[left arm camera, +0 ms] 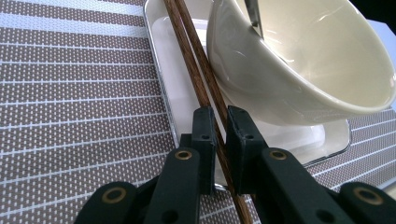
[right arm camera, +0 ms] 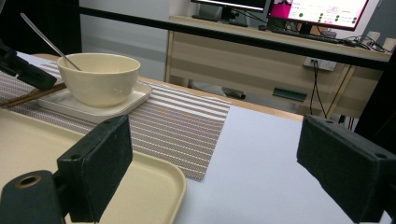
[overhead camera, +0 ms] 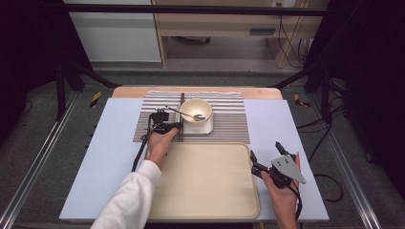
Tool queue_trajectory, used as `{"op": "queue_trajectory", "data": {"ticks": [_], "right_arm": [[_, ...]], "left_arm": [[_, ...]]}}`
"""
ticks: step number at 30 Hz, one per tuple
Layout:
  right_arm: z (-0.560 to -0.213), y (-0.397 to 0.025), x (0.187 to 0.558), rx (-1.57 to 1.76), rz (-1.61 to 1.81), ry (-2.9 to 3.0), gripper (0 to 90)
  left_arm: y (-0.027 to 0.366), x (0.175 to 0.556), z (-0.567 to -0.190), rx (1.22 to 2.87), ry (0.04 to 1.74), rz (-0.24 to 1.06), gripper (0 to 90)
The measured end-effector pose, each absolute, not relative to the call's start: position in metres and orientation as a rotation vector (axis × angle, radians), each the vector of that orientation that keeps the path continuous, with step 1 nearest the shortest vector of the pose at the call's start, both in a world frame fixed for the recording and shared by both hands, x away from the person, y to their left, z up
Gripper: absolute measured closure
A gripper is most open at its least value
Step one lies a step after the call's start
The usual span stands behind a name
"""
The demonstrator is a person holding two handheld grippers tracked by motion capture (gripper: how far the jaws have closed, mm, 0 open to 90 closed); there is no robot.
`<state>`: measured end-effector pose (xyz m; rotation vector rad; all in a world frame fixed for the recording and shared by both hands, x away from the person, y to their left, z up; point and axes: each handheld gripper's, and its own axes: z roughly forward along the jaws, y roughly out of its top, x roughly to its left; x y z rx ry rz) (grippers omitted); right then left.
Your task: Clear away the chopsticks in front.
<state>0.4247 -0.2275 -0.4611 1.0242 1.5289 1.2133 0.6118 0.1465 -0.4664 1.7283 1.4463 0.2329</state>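
Observation:
A pair of dark wooden chopsticks (left arm camera: 187,42) lies along the left edge of a white square plate (left arm camera: 175,79), and my left gripper (left arm camera: 219,116) is shut on them near their lower end. In the high view the left gripper (overhead camera: 168,127) sits just left of the plate (overhead camera: 208,128), with the chopsticks (overhead camera: 182,102) running away from it. A cream bowl (overhead camera: 196,109) stands on the plate with a metal spoon (overhead camera: 184,114) leaning in it. My right gripper (overhead camera: 265,150) hovers open at the right edge of a beige tray (overhead camera: 205,179), holding nothing.
A brown striped placemat (overhead camera: 229,119) lies under the plate on the light blue table top (overhead camera: 114,138). From the right gripper view, the bowl (right arm camera: 100,77) and tray (right arm camera: 28,144) lie to the left. Beyond the table's far edge stand a wooden desk (right arm camera: 261,51) and a monitor (right arm camera: 322,9).

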Motion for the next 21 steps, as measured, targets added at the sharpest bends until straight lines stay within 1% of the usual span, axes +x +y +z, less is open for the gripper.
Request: {"op": "queue_trajectory", "data": {"ticks": [14,21], "right_arm": [[-0.4613,-0.2272,0.425,1.023,1.211,1.533,10.7],[-0.4614,-0.2268,0.4252,1.024,1.211,1.537,10.9]], "left_arm": [[0.1467,0.6128,-0.4676,1.664,1.5,0.189,82.7],[0.1453,0.6113,-0.4685,1.623,1.532,0.193,83.5]]}}
